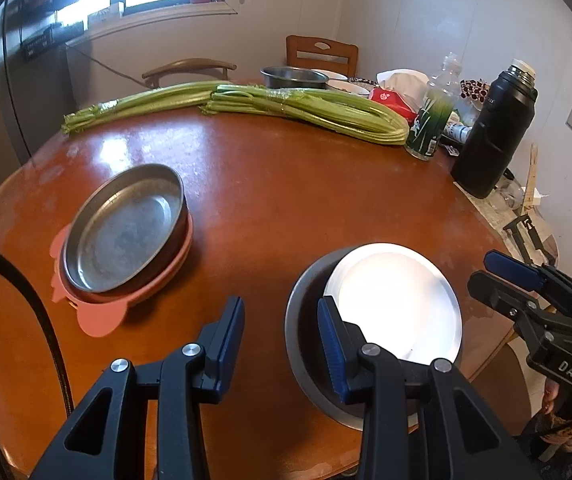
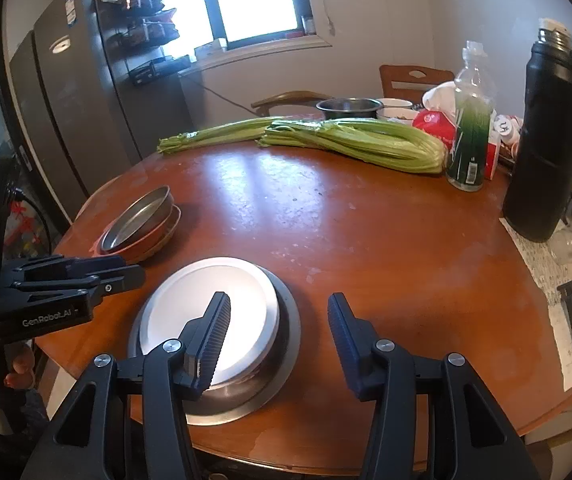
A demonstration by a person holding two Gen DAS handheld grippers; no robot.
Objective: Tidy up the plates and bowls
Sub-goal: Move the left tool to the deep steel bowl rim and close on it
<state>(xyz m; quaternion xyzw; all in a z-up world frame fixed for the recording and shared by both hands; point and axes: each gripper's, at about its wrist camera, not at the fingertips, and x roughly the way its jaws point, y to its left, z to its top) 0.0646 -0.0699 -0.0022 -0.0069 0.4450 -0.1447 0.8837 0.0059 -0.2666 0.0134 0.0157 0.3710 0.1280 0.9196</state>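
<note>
White plate [image 2: 210,312] is seen nested in steel bowl [image 2: 282,356] on worktop [image 2: 365,240], under left hand-held gripper [image 1: 282,340] and right hand-held gripper [image 2: 278,336], both spread apart, nothing held

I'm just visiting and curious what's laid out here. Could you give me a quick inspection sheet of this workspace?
Surface: round wooden table, glossy, some pale smudges.
Job's things: metal pan stacked in pink dish; white plate on steel bowl.
Clutter: celery, green bottle, black flask, more bowls at the far edge.
Grippers: left gripper and right gripper both open, empty.
Cables: black cable at left.
Surroundings: fridge, window, chairs.
</note>
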